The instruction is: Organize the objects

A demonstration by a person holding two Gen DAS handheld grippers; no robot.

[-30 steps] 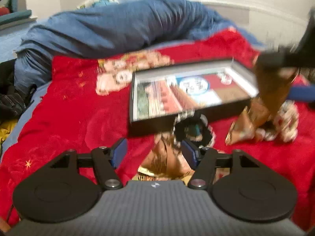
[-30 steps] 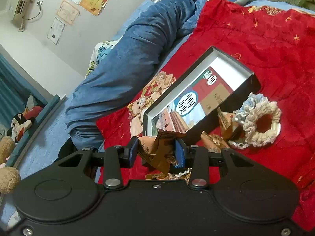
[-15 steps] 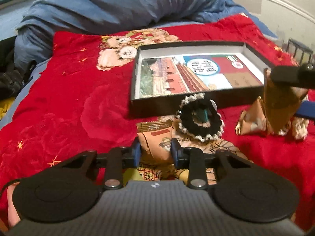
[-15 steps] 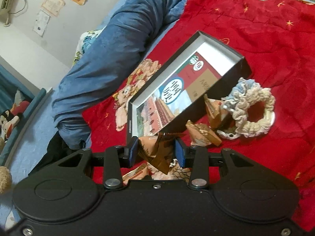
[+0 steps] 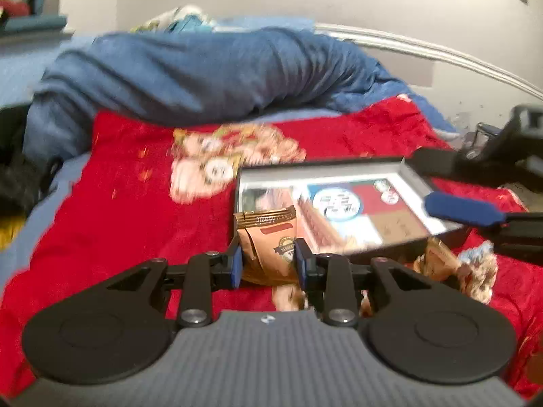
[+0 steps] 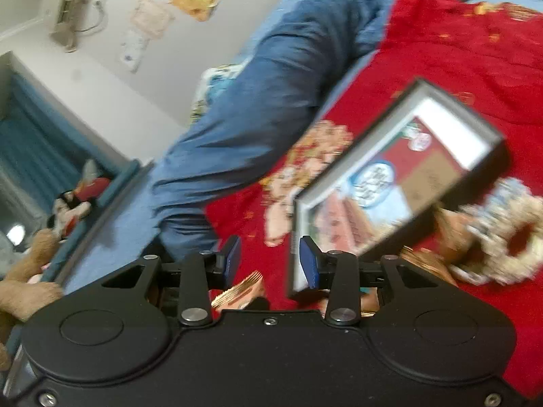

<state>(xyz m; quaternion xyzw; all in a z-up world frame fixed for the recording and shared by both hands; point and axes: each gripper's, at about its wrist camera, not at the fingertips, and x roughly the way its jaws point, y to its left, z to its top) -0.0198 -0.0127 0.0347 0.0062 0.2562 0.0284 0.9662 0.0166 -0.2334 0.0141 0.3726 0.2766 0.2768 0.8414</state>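
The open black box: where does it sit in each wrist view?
Left wrist: the black box sits right of centre, behind the brown packet held in the left tongs.
Right wrist: the box is right of centre, tilted.
Shared landmark: the blue quilt behind it.

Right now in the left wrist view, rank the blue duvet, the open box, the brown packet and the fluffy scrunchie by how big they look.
1. Blue duvet, easily the largest.
2. Open box.
3. Brown packet, held in the left tool; it is nearest the camera, so it looks bigger than it is.
4. Fluffy scrunchie, partly hidden, so unsure against the packet.
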